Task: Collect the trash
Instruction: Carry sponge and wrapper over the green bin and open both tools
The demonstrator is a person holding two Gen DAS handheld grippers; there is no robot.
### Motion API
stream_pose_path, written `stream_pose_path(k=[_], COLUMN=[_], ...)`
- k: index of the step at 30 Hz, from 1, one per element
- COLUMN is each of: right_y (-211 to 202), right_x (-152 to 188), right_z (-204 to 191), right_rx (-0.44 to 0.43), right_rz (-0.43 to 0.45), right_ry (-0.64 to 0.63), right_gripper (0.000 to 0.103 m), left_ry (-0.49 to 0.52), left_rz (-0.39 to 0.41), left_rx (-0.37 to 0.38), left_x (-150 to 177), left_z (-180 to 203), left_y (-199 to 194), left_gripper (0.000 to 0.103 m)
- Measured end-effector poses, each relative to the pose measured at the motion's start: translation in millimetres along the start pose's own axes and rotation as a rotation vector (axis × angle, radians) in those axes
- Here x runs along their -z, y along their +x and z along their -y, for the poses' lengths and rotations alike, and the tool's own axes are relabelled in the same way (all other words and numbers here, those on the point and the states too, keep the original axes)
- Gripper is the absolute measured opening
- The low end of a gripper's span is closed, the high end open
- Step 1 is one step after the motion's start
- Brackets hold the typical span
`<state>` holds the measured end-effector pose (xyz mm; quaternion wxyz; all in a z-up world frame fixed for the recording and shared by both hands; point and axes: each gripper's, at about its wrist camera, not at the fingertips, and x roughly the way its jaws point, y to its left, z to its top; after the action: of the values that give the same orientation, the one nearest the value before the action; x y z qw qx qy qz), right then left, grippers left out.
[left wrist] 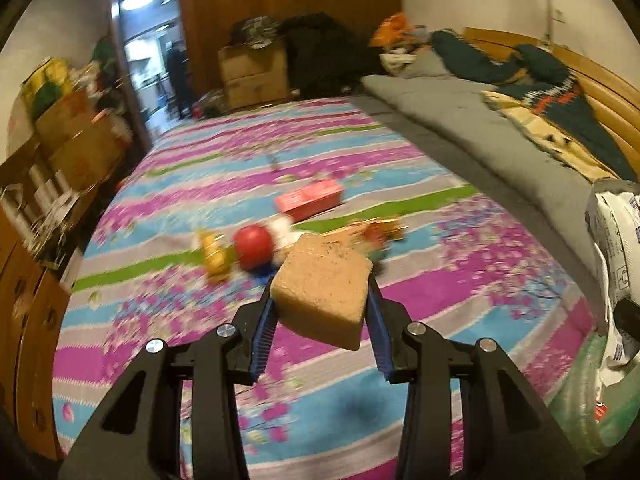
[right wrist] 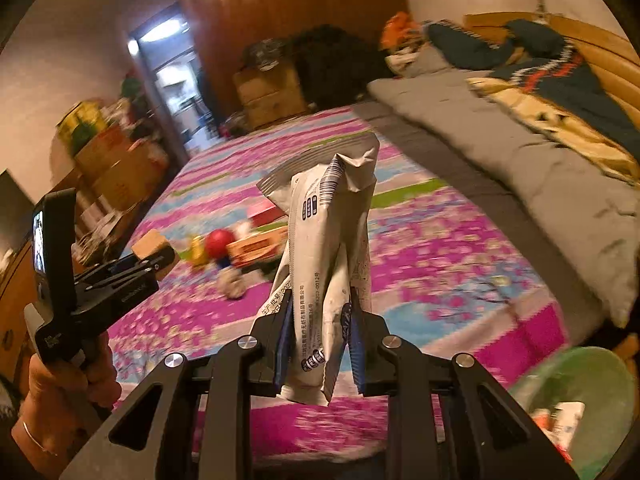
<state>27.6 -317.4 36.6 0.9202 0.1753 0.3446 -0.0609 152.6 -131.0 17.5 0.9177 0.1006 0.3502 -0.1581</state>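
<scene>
Fingers of the left gripper [left wrist: 322, 300], black with blue ribbed pads, pinch a tan, speckled sponge block [left wrist: 322, 286] by its two sides and hold it clear above the bed. Same block [right wrist: 150, 245] shows at the left gripper's [right wrist: 154, 258] tip in the right wrist view, with the person's left hand [right wrist: 74, 376] on the handle below.

Fingers of the right gripper [right wrist: 320, 340], same build, are pressed onto a crumpled white plastic wrapper with dark printed text [right wrist: 326, 264]; the wrapper stands upright between them, its upper part splayed above the tips. It appears again at the right edge of the left wrist view [left wrist: 612, 248].

Green translucent trash bag [right wrist: 580, 396], lower right, mouth open, with white and red scraps inside.

Bedspread [left wrist: 440, 280], striped magenta, blue, grey and green with floral print, covers the bed.

Loose items further along the bedspread, grouped near one another and blurred: red round ball [left wrist: 253, 245]; yellow wrapper [left wrist: 214, 256]; flat wooden piece [left wrist: 372, 229]; white crumpled wad [right wrist: 232, 284]; pink rectangular carton [left wrist: 310, 199].

Grey mattress pad [left wrist: 480, 120] along the right side, patterned blanket [left wrist: 552, 120] on it.

Cardboard boxes [left wrist: 254, 72] at the far wall, beside an open doorway [left wrist: 160, 60].
</scene>
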Motion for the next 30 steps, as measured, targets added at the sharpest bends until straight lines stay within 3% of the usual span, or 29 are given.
stream_pose_path(k=[14, 30], right_y=[-99.6, -186.5], right_x=[27.1, 84.3], right_z=[149.3, 233.6], right_rx=[0.303, 0.558], right_rz=[0.076, 0.022], right_ry=[0.171, 0.286], right_gripper=[0.026, 0.026], left_ry=[0.26, 0.555], left_rz=[0.076, 0.065], left_rx=[0.234, 0.49], left_x=[-30.0, 8.8], left_z=[178.5, 338.5], left_y=[-22.8, -60.1], left_gripper=[0.04, 0.04])
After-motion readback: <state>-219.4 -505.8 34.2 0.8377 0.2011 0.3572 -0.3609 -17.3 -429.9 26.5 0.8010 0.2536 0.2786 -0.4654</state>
